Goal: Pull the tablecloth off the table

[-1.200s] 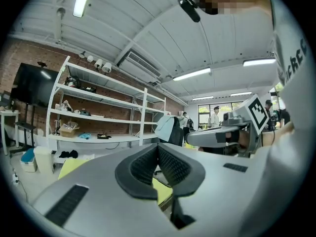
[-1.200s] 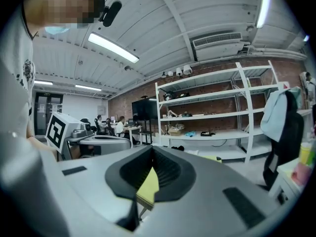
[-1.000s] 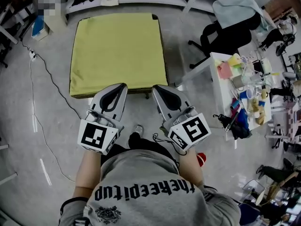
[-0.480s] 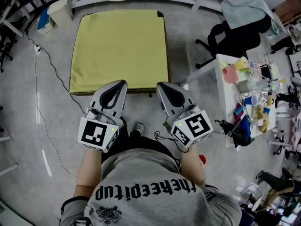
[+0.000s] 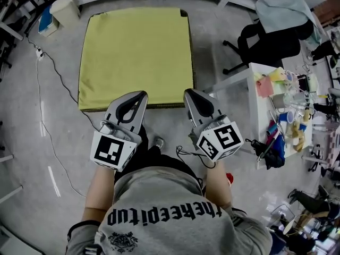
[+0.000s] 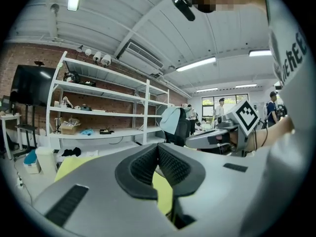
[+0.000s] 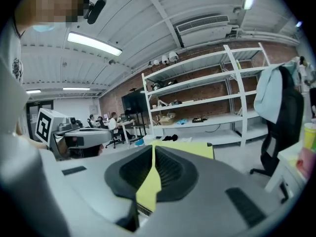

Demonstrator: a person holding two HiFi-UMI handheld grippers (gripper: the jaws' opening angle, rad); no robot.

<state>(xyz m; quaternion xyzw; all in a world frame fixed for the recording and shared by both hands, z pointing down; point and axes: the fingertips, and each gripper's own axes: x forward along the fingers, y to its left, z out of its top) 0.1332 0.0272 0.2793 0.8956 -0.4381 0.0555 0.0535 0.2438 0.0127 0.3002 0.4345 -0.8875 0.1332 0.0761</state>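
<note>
A yellow tablecloth (image 5: pixel 135 52) lies flat over a low square table; a dark table corner (image 5: pixel 184 13) shows at the far right. My left gripper (image 5: pixel 139 94) is shut and empty, with its tip over the cloth's near edge. My right gripper (image 5: pixel 189 92) is also shut and empty, by the near right corner. In the left gripper view the left gripper (image 6: pixel 158 147) has its jaws together, and the yellow cloth (image 6: pixel 164 194) shows beyond them. In the right gripper view the right gripper (image 7: pixel 153 149) is likewise closed, with the cloth (image 7: pixel 190 149) ahead. Whether either gripper touches the cloth I cannot tell.
A white desk (image 5: pixel 256 97) crowded with small items stands at the right. Behind it is a black office chair (image 5: pixel 271 39) with a pale garment draped on it. A cable (image 5: pixel 50 73) runs over the grey floor at the left, and a white bin (image 5: pixel 66 9) stands far left.
Both grippers have come a little forward and lower toward the table's near edge. The right one has swung rightward to the near right corner. Both stay shut.
</note>
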